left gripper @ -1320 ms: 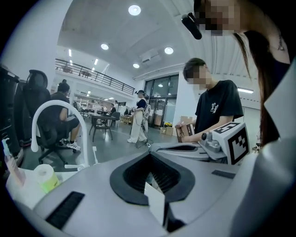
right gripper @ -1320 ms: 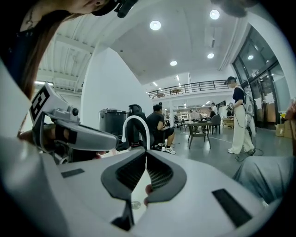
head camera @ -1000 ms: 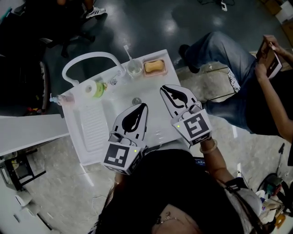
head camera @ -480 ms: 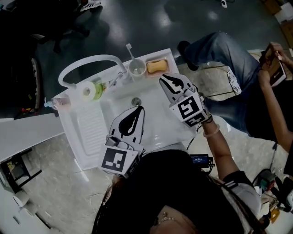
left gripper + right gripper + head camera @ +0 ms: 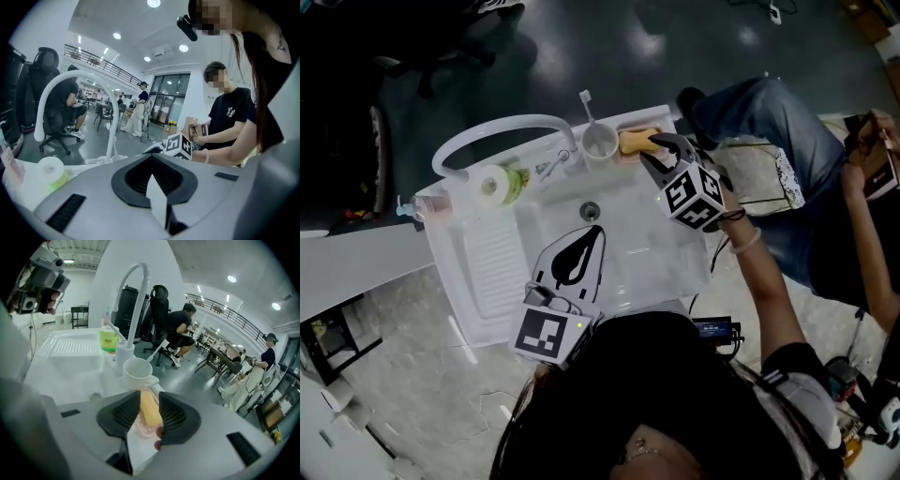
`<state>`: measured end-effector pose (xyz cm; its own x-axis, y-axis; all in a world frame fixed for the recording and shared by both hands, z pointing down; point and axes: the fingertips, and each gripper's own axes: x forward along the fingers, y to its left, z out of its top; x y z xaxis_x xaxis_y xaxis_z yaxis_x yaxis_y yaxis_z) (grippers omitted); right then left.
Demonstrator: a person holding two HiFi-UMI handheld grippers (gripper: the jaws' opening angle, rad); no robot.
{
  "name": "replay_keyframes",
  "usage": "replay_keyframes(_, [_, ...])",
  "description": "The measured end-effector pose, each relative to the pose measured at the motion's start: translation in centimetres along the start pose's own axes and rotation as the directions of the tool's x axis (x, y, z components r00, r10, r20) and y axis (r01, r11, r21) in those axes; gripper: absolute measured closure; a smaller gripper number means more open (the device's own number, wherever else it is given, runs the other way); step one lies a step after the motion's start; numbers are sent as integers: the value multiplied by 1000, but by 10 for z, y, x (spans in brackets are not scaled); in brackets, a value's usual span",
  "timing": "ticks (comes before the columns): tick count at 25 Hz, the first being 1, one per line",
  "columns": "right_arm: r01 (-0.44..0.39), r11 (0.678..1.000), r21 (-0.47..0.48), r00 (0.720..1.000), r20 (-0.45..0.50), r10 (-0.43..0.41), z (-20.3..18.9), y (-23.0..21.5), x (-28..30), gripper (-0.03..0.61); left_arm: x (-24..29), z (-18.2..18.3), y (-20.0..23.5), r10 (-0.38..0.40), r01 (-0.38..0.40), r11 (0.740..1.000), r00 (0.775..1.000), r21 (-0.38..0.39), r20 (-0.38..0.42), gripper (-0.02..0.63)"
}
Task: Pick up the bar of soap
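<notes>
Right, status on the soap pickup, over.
Left claw shut, empty. Right claw just opening, straddling yellow soap bar in pink dish, not gripping. White mug beside; nothing blocking.

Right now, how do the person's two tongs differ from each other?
The left tongs are shut and empty. The right tongs have just been opening and stand apart, with the bar of soap between them, not squeezed. The left tongs hang over the near part of the sink, while the right tongs are at its far corner, over the soap dish. Both carry a cube with square markers.
</notes>
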<state>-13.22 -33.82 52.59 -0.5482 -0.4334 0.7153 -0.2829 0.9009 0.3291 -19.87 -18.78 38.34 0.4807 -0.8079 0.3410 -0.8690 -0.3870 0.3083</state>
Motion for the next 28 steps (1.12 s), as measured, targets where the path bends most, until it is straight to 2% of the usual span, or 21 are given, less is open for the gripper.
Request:
replay_keyframes(5, [-42,996,-77,997,-62,37,-7,-3,21,435,2,-3,7,11,-11,1000,1000,-8,-7,617])
replay_keyframes(9, [-111,986,-126,986,-135,93,-19,-1,38,419,2,-7,9,9,-10,1000,1000,-8,-16,617])
replay_keyframes(14, [-205,964,-168,962,-217,167,-31,4,55,407,3,-11,14,16,-16,1000,999,-16,-29,617])
replay_keyframes(20, [-290,932,-219,928,-302,218,-37,8,68,403,5,-12,20,23,-24,1000,999,-21,-38,617])
replay_keyframes(28, [-384,896,-225,880,-382,282,-39,14,81,399,6,-15,26,23,-24,999,999,-21,-41,617])
